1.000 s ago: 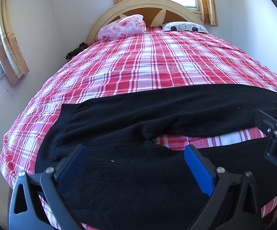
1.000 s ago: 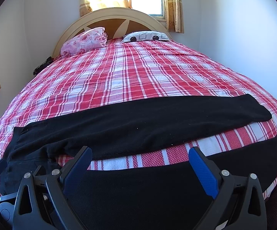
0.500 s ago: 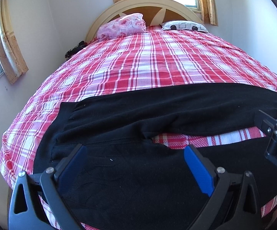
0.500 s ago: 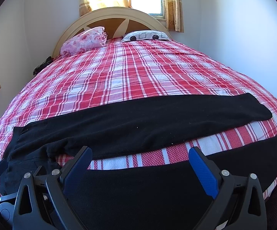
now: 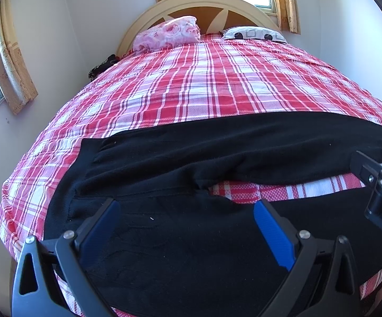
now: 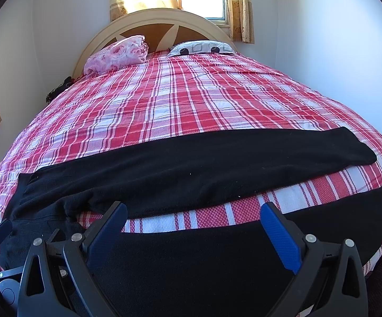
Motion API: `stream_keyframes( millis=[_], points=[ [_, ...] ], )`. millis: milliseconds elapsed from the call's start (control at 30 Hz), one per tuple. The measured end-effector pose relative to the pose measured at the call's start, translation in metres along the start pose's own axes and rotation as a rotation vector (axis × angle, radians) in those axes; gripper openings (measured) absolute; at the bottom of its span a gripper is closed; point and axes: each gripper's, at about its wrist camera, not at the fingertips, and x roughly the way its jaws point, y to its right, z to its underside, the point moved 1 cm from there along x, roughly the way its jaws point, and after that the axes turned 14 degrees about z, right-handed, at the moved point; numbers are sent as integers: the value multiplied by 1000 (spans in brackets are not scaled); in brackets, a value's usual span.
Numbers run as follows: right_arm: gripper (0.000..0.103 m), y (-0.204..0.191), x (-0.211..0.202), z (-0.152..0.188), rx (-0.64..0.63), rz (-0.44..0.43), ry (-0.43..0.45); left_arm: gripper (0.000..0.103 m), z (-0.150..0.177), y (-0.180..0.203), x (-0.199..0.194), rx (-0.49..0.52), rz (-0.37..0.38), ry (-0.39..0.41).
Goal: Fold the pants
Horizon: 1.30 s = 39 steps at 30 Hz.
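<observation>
Black pants lie spread flat across the near part of the bed, waist at the left, two legs running right with a strip of bedspread between them. They also show in the right wrist view. My left gripper is open and empty above the near leg by the crotch. My right gripper is open and empty above the near leg, further right. The right gripper's body shows at the right edge of the left wrist view.
The bed has a red and white plaid spread. A pink pillow and a white patterned pillow lie by the headboard. Walls stand close on both sides. A dark object sits at the bed's far left edge.
Both views have shifted very slightly. The pants lie as before and both grippers stay open.
</observation>
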Motion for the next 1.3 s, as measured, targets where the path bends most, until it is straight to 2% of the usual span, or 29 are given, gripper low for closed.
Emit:
stream_keyframes(
  millis=[300, 400, 567, 767, 900, 1067, 1200, 1300],
  points=[
    [102, -5, 10, -3, -36, -16, -17, 103, -4, -19, 8, 0, 13, -28],
    [102, -9, 15, -9, -87, -66, -16, 103, -10, -40, 9, -11, 15, -25],
    [102, -30, 23, -29, -211, -160, -5, 103, -33, -84, 18, -62, -52, -28],
    [102, -80, 42, -65, -306, -292, 18, 103, -49, -123, 48, -139, -84, -49],
    [102, -129, 62, -80, -390, -397, 11, 103, -48, -141, 68, -197, -69, -81],
    [101, -186, 97, -83, -476, -437, -45, 100, -42, -155, 87, -242, -59, -125],
    [100, -217, 110, -84, -528, -487, -47, 100, -37, -164, 99, -260, -60, -153],
    [100, -237, 118, -82, -570, -510, -42, 102, -35, -166, 102, -249, -60, -140]
  ],
)
